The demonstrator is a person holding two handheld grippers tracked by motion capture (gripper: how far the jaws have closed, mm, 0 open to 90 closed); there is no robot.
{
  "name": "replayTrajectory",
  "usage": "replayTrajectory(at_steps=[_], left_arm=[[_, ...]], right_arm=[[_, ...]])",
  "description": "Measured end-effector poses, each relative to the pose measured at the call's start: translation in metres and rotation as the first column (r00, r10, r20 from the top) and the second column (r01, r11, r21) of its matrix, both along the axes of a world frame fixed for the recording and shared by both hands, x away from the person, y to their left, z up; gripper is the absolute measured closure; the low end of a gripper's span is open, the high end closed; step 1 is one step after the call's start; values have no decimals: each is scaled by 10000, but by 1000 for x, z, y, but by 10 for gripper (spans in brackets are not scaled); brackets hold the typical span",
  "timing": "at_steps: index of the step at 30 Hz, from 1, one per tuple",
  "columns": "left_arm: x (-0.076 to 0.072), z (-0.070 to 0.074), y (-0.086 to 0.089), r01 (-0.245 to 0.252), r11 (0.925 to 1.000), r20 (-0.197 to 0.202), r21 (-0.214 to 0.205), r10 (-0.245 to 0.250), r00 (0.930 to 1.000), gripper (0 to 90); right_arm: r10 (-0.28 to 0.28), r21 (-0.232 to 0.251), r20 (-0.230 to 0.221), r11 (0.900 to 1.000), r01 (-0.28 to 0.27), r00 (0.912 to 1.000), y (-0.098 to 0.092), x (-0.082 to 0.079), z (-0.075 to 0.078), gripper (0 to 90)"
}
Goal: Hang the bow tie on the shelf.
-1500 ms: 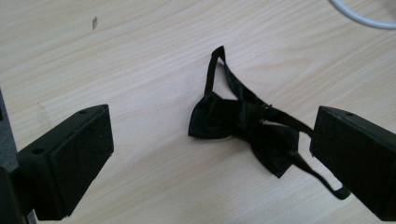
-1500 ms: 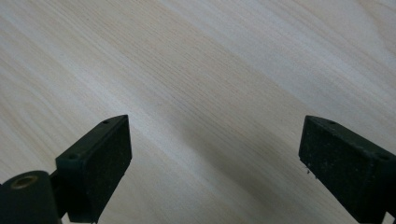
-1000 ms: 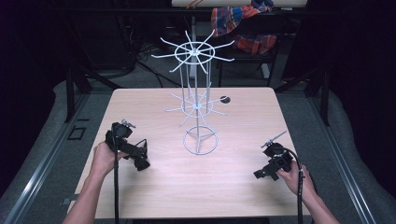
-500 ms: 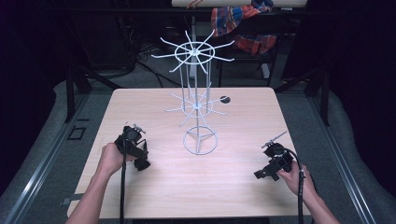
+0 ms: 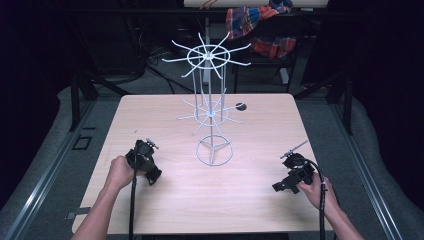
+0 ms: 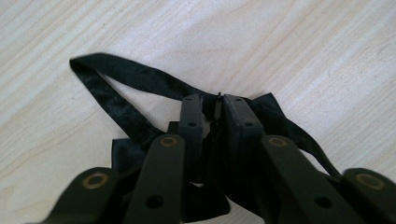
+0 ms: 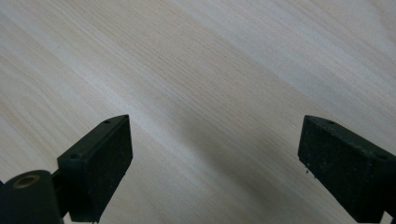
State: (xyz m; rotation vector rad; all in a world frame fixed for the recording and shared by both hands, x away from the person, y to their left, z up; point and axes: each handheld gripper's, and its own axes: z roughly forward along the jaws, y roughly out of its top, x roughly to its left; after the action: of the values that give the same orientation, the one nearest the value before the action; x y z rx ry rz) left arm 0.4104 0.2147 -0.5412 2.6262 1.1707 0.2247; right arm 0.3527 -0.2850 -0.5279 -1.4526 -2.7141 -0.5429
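In the left gripper view my left gripper (image 6: 215, 105) points down at the table, and a black fabric strap (image 6: 116, 107) lies on the wood beneath it. Its jaws have just been closing and now pinch a fold of the strap, while a loop of it spreads out to the left. In the high view the left gripper (image 5: 153, 175) rests low on the table's left side, with the strap hidden under it. My right gripper (image 5: 281, 186) sits near the front right corner. Its jaws (image 7: 215, 140) stand wide open over bare wood.
A tall white wire rack (image 5: 214, 115) with spoke arms at two levels stands on a ring base at the table's (image 5: 260, 210) middle. A small dark object (image 5: 241, 106) lies behind it to the right. Dark floor and metal frames surround the table.
My left hand has shifted a little right and down onto the table, and its jaws have closed on the strap. The right hand has stayed put.
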Motion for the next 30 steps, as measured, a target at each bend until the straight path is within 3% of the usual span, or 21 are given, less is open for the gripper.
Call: replayTrajectory(at_steps=[5, 7, 10, 12, 14, 17, 21, 25, 26, 30], left_arm=[[-2, 3, 2, -4, 10000, 264, -54, 6, 9997, 831], [-2, 4, 3, -36, 9994, 318, -342, 47, 9995, 831], [-2, 6, 4, 15, 9988, 359, -491, 3, 9994, 831], [-3, 7, 5, -15, 9975, 404, -708, 44, 9992, 832], [-3, 8, 5, 41, 9972, 411, -751, -10, 9992, 831], [-1, 2, 5, 18, 9985, 121, -539, -12, 9999, 814], [0, 0, 7, -134, 9975, -82, -689, 129, 9999, 769], [2, 4, 12, -538, 9915, -275, -1189, 508, 9983, 643], [3, 9, 12, -858, 9824, -177, -1661, 840, 9963, 603], [3, 15, 3, -1209, 9758, -47, -1824, 1221, 9925, 537]], right_arm=[[-3, 74, -2, 10000, 4, 10000, -1, 0, 0, 97], [-179, 222, 87, 9996, 177, 9998, 0, -1, -1, 97], [37, 69, -7, 10000, -37, 10000, -1, 0, 1, 98], [-224, 229, 146, 9995, 220, 9996, 0, -1, -1, 98], [61, -25, 17, 10000, -61, 10000, -2, 0, 1, 98], [-13, 44, 46, 10000, 13, 10000, -2, 0, 0, 98], [26, 82, 19, 10000, -27, 10000, -2, 0, 1, 99], [9, 35, 47, 10000, -9, 10000, -2, 0, 0, 98], [28, 30, 41, 10000, -28, 10000, -3, 0, 0, 99], [11, 28, 40, 10000, -11, 10000, -2, 0, 0, 99]])
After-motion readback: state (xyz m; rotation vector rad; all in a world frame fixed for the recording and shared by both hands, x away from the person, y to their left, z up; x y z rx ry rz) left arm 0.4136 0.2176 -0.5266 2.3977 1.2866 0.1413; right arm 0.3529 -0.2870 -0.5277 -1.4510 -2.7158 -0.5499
